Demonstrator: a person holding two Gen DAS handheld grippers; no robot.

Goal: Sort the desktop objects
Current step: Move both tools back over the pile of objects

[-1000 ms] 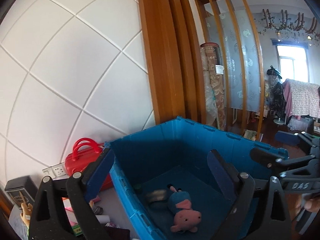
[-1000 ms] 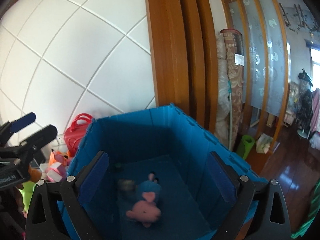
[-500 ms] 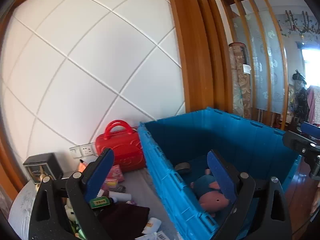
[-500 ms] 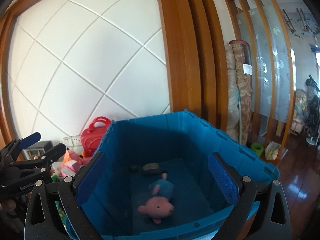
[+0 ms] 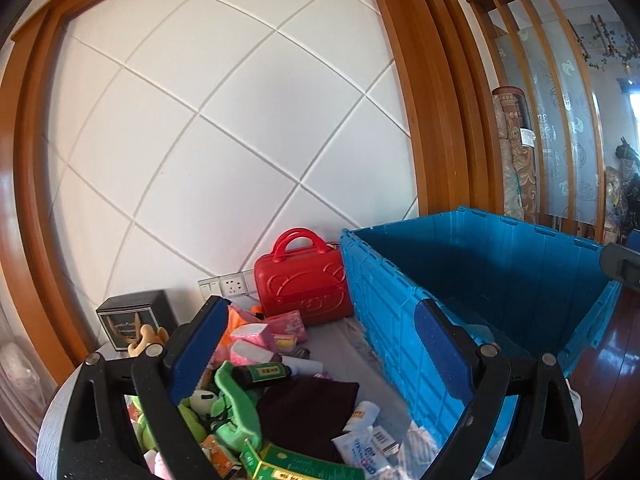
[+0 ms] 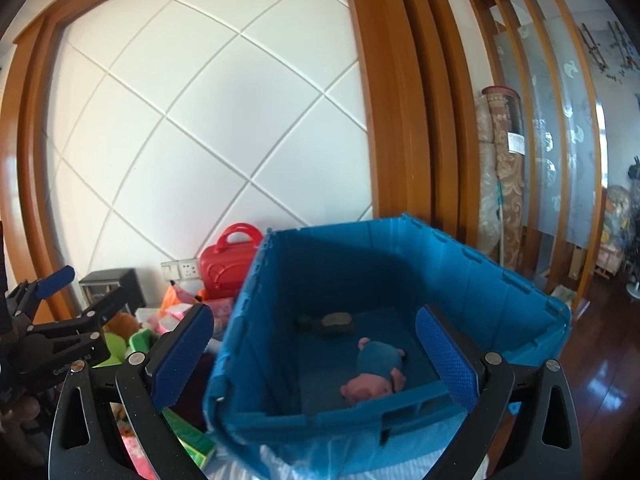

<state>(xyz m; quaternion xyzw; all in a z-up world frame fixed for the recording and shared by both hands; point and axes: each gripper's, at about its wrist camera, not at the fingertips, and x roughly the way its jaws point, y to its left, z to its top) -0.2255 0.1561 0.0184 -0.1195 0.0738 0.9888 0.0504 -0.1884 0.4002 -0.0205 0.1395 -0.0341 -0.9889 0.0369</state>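
My left gripper (image 5: 320,356) is open and empty, hanging over a pile of small items: a green plush (image 5: 232,404), a dark maroon cloth (image 5: 308,408), a small dark bottle (image 5: 260,372) and pink packets (image 5: 256,340). The blue crate (image 5: 384,320) stands just right of the pile. My right gripper (image 6: 314,356) is open and empty, at the crate's (image 6: 248,352) near left corner. Inside lie a pink pig plush in a blue dress (image 6: 376,372) and a dark flat object (image 6: 332,322). The left gripper (image 6: 80,296) also shows at the far left of the right wrist view.
A red toy suitcase (image 5: 304,280) stands against the white panelled wall behind the pile, beside wall sockets (image 5: 228,286). A black box (image 5: 136,320) sits at the back left. A green carton (image 5: 296,464) and white packets (image 5: 360,440) lie at the front. Wooden floor (image 6: 600,360) lies beyond the crate.
My left gripper has swung left, from above the crate's inside to above the pile. The right gripper has drawn back a little; the crate looks farther off. Both stay open.
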